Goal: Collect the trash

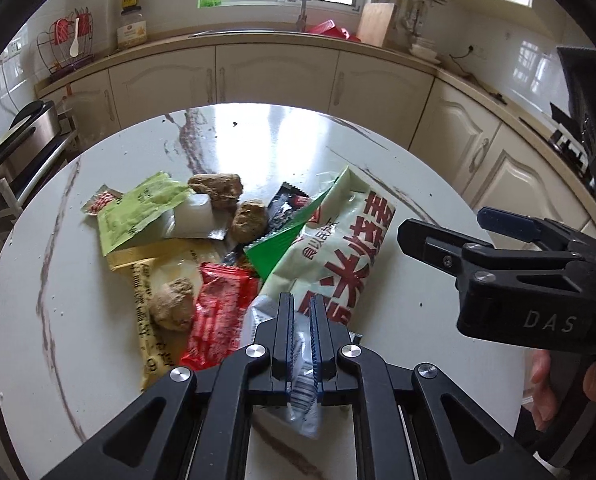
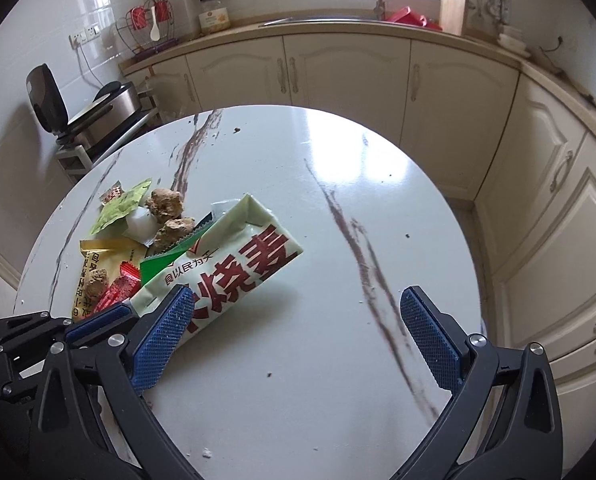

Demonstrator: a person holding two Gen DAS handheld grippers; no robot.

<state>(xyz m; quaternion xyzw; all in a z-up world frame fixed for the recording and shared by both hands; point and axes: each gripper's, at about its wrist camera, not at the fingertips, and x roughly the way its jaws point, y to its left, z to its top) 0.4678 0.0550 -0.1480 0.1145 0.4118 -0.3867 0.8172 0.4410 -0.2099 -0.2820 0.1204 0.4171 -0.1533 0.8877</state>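
Your left gripper (image 1: 301,320) sits at the bottom centre of the left wrist view, its jaws closed on the near end of the large pale green bag with red characters (image 1: 337,248). This bag lies on the round white marble table (image 1: 78,320) and stretches up and to the right from the jaws. To its left is the trash pile: a red wrapper (image 1: 218,312), a yellow wrapper (image 1: 154,272), a light green packet (image 1: 138,212), a bright green wrapper (image 1: 278,248) and three brown crumbly lumps (image 1: 218,188). In the right wrist view your right gripper (image 2: 298,332) stands wide open and holds nothing; its left finger (image 2: 162,340) overlaps the lower edge of the bag, but I cannot tell if it touches. Its right finger (image 2: 429,340) is over bare table.
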